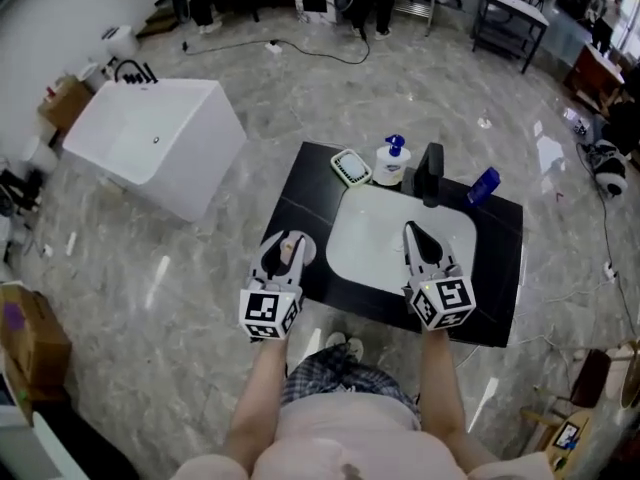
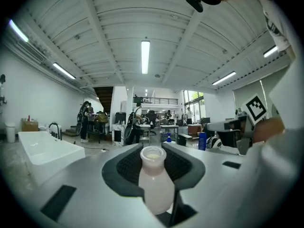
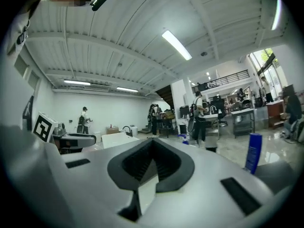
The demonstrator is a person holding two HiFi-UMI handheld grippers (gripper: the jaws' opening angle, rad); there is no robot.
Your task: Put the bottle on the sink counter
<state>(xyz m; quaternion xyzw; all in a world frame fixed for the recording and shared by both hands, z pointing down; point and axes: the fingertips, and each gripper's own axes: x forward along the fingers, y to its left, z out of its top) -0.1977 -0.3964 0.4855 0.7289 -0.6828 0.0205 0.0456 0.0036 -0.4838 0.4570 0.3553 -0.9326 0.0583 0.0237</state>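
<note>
**My left gripper [image 1: 289, 240] grasps the pale bottle [image 1: 291, 251] over the sink counter [image 1: 305, 193]**

Nearest me, the bottle stands upright between the left jaws, pads pressed to its sides, at 9 o'clock of the white basin [image 1: 365, 243]. My right gripper [image 1: 414, 231] hangs over the basin's 3 o'clock side, clenched shut on nothing. Farther off, along the counter's back edge, sit a soap dish [image 1: 351, 167] at 11 o'clock, a pump bottle [image 1: 392, 160] at 12, the black faucet [image 1: 430, 173] at 1 and a blue bottle [image 1: 483, 185] at 2.
</note>
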